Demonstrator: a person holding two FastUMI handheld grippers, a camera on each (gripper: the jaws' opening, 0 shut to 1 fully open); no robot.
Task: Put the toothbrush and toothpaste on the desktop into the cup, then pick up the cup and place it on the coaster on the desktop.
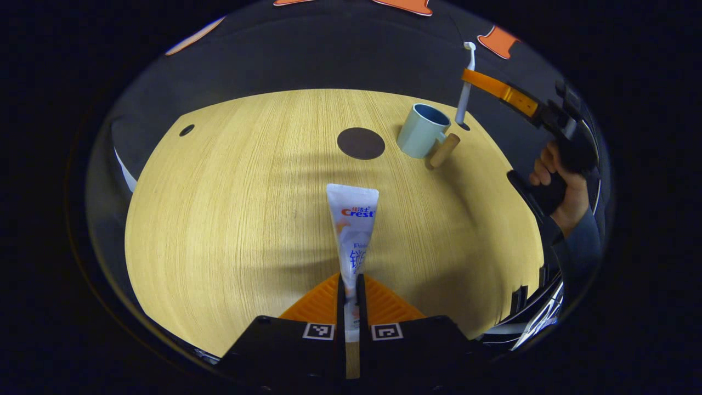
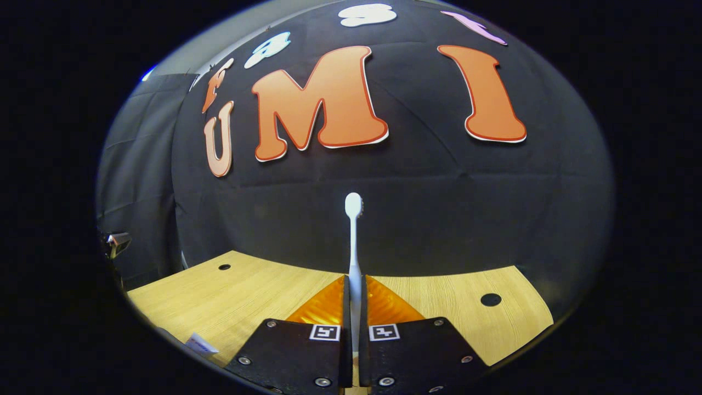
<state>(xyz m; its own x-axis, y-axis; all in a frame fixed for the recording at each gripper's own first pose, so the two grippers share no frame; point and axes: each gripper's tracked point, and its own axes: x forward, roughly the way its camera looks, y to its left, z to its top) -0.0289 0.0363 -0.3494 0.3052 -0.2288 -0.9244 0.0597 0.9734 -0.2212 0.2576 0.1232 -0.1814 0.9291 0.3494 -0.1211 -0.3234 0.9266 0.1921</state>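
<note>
My left gripper (image 1: 351,282) is shut on a white toothpaste tube (image 1: 354,219), which points away over the wooden desktop (image 1: 230,208). A pale blue cup (image 1: 422,130) with a wooden handle stands at the far right of the desk, beside a dark round coaster (image 1: 361,143). Farther off in the left gripper view, a hand holds the right gripper (image 1: 466,77) above and right of the cup, with a white toothbrush (image 1: 466,88) hanging upright. In the right gripper view, my right gripper (image 2: 355,288) is shut on the white toothbrush (image 2: 353,241), bristle head up.
Small dark holes mark the desktop (image 2: 230,307) near its far corners. A corner of the toothpaste tube (image 2: 201,344) peeks in at the lower left of the right gripper view. A sleeve (image 1: 581,241) stands at the desk's right edge.
</note>
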